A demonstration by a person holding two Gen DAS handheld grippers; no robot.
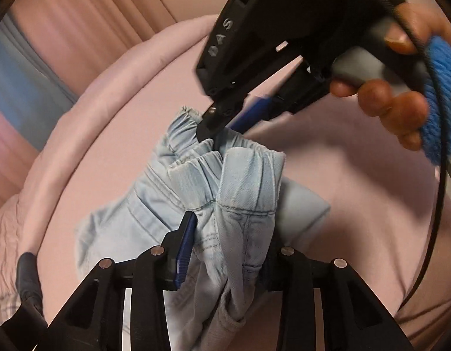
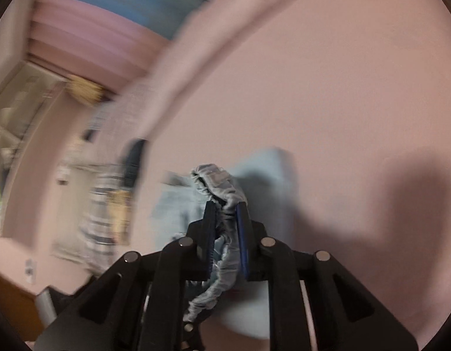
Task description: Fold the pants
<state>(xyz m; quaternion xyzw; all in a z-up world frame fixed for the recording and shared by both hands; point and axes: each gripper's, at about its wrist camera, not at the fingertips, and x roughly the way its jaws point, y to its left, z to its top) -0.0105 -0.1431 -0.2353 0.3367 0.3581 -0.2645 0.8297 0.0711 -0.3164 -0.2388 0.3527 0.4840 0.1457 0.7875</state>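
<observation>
A pair of pale blue denim pants with a gathered elastic waistband (image 1: 225, 193) hangs bunched between two hand-held black two-finger grippers above a bed covered in a smooth pink sheet (image 1: 357, 152). At far left of the left wrist view, pink pleated curtains (image 1: 88, 23) and a strip of blue fall behind the bed's rolled pink edge (image 1: 88, 111). Below it, a lower part of the pants lies spread on the sheet, while the upper part is lifted clear of it.

In the foreground the left gripper (image 1: 225, 234) has the pants' cloth filling the gap between its jaws, which stand partly apart; the left blue pad (image 1: 186, 248) lies against the fabric, but the right pad is hidden behind the cloth, so whether the jaws press on it cannot be told.

Further right and higher, the right gripper (image 1: 216, 134) reaches down onto the waistband at its top edge. A person's hand (image 1: 395, 87) in a blue knitted sleeve (image 1: 442, 93) grips its grey handle, with a black cable running past.

The blurred right wrist view shows the right gripper (image 2: 227, 234) with its jaws drawn close together and the gathered waistband (image 2: 222, 193) clamped between the two blue pads, a loop of the band trailing toward the camera. The rest of the pants hangs beyond it against the pink sheet (image 2: 328, 87).
</observation>
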